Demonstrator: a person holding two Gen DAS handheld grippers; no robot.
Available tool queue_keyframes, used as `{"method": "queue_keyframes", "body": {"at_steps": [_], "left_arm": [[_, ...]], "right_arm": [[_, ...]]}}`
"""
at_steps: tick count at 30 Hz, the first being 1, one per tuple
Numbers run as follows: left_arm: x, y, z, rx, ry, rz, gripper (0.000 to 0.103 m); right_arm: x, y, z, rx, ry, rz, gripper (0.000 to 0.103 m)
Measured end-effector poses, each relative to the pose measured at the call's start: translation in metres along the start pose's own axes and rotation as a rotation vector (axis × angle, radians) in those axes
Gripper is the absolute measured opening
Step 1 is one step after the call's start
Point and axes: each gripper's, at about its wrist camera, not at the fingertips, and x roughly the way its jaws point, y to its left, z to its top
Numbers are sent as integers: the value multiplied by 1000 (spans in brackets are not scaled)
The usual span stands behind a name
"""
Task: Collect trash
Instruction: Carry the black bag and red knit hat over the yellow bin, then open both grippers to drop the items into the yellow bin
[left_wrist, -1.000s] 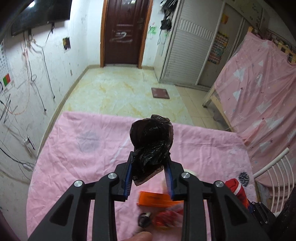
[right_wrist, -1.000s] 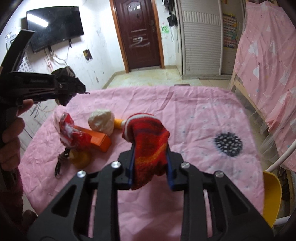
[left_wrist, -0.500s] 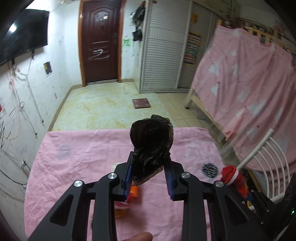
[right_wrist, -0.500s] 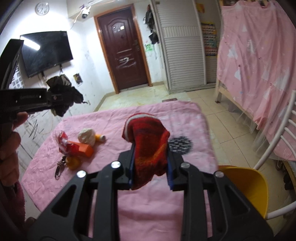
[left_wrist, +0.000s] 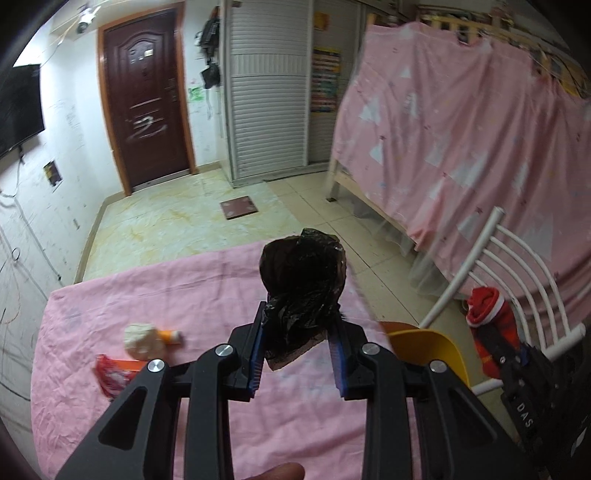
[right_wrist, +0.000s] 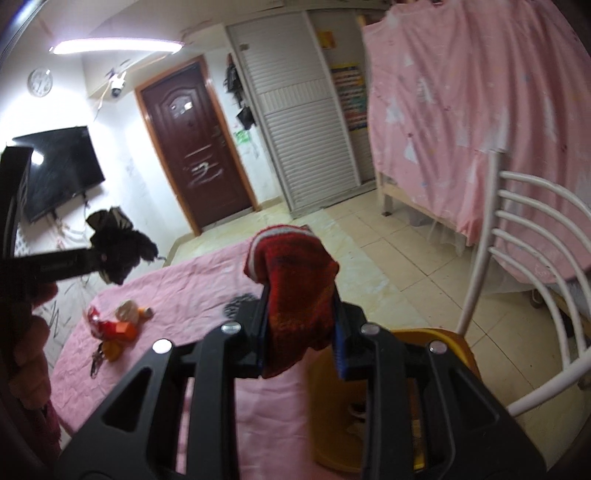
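Observation:
My left gripper (left_wrist: 297, 343) is shut on a crumpled black plastic bag (left_wrist: 303, 280) and holds it above the pink table (left_wrist: 147, 295). It also shows in the right wrist view (right_wrist: 118, 247). My right gripper (right_wrist: 301, 332) is shut on a red knitted sock (right_wrist: 295, 280), held over the yellow bin (right_wrist: 436, 339) beside the table. The sock also shows in the left wrist view (left_wrist: 491, 321). Left on the table are a white paper wad (left_wrist: 142, 334), a red wrapper (left_wrist: 110, 374) and an orange box (right_wrist: 125, 328).
A white metal chair (right_wrist: 517, 266) stands to the right of the yellow bin (left_wrist: 428, 349). A pink-draped bed (left_wrist: 461, 147) fills the right side. Keys (right_wrist: 96, 363) lie near the table's near left edge. Tiled floor and a brown door (left_wrist: 147, 110) lie beyond.
Both grippers have swung right and drawn back from the table, still holding the bag and the sock. The yellow bin and white chair have come into view under the right gripper.

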Motion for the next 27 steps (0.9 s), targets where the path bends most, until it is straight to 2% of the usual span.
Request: {"method": "queue_keyframes", "body": {"at_steps": [6, 10, 14, 20, 21, 24, 27], "left_arm": [[10, -42, -7, 52, 38, -48, 23], [23, -74, -16, 97, 100, -110, 23], [33, -103, -24, 134, 136, -135, 24], [45, -123, -30, 157, 178, -145, 35], [46, -125, -30, 159, 179, -144, 40], [46, -130, -28, 167, 171, -129, 54], [49, -127, -26, 159, 170, -120, 57]], "right_arm": [[-9, -34, -4, 51, -15, -26, 26], [-11, -54, -6, 88, -24, -33, 26], [-13, -71, -10, 118, -26, -40, 26], [-10, -85, -18, 148, -14, -27, 26], [-10, -87, -19, 152, -14, -26, 26], [-8, -91, -20, 167, -11, -17, 35], [-3, -93, -23, 171, 0, -6, 46]]}}
